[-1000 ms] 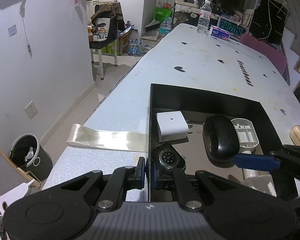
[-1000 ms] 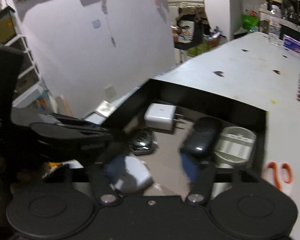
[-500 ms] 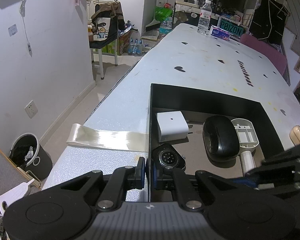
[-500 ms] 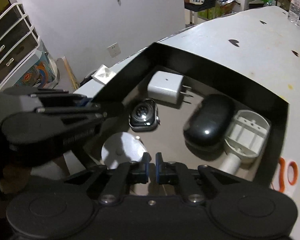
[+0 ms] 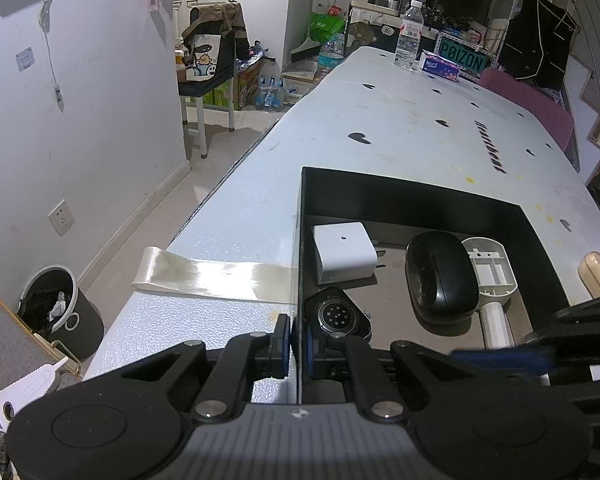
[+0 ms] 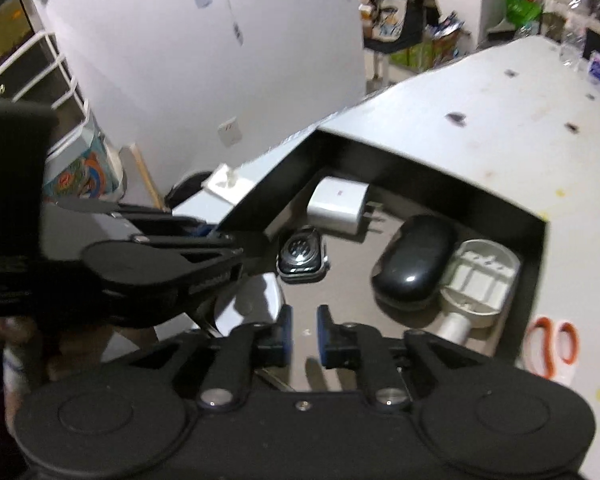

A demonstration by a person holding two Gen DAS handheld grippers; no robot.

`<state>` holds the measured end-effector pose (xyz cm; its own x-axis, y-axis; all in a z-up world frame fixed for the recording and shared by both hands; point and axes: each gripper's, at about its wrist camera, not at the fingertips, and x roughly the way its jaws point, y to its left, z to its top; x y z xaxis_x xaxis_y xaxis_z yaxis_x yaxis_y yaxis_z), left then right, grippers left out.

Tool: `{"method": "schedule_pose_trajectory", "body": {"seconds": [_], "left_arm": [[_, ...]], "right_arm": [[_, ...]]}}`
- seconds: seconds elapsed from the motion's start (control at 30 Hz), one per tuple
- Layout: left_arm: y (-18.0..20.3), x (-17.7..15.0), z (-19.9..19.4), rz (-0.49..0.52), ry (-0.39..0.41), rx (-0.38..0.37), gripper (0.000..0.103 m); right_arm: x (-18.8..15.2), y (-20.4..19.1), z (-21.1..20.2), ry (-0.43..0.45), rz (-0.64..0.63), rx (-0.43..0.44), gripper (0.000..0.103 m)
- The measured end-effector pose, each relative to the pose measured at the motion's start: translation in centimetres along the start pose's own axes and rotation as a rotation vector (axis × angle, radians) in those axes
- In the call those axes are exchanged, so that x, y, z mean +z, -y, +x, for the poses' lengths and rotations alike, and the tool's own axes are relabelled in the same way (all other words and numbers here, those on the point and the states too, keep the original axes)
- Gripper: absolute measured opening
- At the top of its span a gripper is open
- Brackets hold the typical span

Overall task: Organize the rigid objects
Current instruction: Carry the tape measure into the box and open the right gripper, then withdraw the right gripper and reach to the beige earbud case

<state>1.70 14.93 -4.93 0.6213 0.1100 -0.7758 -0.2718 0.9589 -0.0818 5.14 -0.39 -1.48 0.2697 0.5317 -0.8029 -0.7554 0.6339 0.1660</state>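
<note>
A black open box [image 5: 416, 200] lies on the white table [image 5: 400, 120]. It holds a white charger [image 5: 344, 252], a black mouse [image 5: 440, 280], a white plastic part with a handle [image 5: 490, 266] and a smartwatch [image 5: 336, 318]. My left gripper [image 5: 298, 340] is shut on the box's left wall. In the right wrist view my right gripper [image 6: 302, 336] hovers over the box's near end. Its jaws are opening, with nothing between them. A white round object [image 6: 252, 300] lies just left of its fingers, partly hidden.
Orange-handled scissors [image 6: 552, 344] lie on the table right of the box, and a beige handle [image 5: 596, 276] shows there too. A tape strip [image 5: 212, 276] crosses the table's left edge. A water bottle [image 5: 408, 36] and a tissue pack [image 5: 440, 66] stand at the far end.
The right gripper shut on nothing above the box floor, then parted its jaws again and drew back a little. The left gripper has kept its hold on the box wall.
</note>
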Motion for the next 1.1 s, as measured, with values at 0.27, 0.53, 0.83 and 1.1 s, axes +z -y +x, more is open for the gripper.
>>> {"method": "schedule_pose_trajectory", "body": {"seconds": [0.27, 0.53, 0.83, 1.1], "left_arm": [[0.0, 0.0, 0.0, 0.000, 0.000, 0.000, 0.008], [0.1, 0.0, 0.0, 0.002, 0.000, 0.001, 0.008], [0.1, 0.0, 0.0, 0.002, 0.000, 0.002, 0.007], [0.1, 0.0, 0.0, 0.003, 0.000, 0.003, 0.007]], "right_arm": [[-1.3, 0.0, -3.3, 0.071, 0.026, -0.080, 0.057], [-2.6, 0.4, -5.4, 0.137, 0.069, -0.160, 0.096], [-3.4, 0.9, -5.8, 0.168, 0.093, -0.207, 0.103], [-3.9, 1.5, -5.8, 0.177, 0.111, -0.224, 0.103]]}}
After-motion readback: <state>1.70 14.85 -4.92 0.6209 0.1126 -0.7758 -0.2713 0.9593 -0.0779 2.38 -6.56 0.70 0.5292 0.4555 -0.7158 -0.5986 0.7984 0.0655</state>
